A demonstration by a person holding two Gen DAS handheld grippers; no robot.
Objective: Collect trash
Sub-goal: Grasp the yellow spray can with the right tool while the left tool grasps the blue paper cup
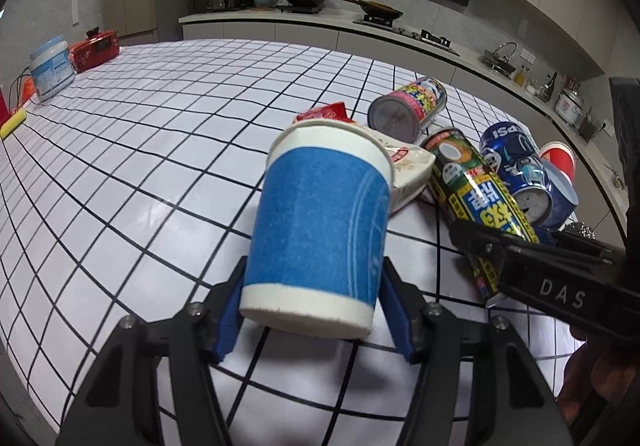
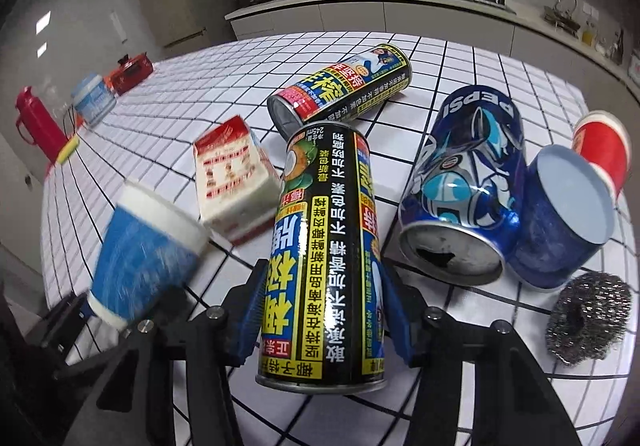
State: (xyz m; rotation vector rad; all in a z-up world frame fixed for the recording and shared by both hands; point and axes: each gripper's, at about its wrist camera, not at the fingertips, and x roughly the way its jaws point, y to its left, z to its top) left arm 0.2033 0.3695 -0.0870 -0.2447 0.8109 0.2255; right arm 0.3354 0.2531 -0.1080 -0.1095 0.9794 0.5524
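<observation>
My left gripper (image 1: 314,306) is shut on a blue and white paper cup (image 1: 320,230), held tilted above the checked table; the cup shows blurred in the right wrist view (image 2: 144,258). My right gripper (image 2: 320,310) is shut on a black and yellow drink can (image 2: 324,246), also seen in the left wrist view (image 1: 476,197). On the table lie a crushed Pepsi can (image 2: 460,189), a blue cup on its side (image 2: 560,217), a red cup (image 2: 604,149), a second colourful can (image 2: 344,89) and a red and white carton (image 2: 236,181).
A steel wool scrubber (image 2: 588,322) lies at the right near the table edge. A white tub (image 1: 52,67), a red box (image 1: 96,47) and a yellow sponge (image 1: 12,123) sit at the far left. A red flask (image 2: 36,121) stands there too. A kitchen counter (image 1: 320,21) runs behind.
</observation>
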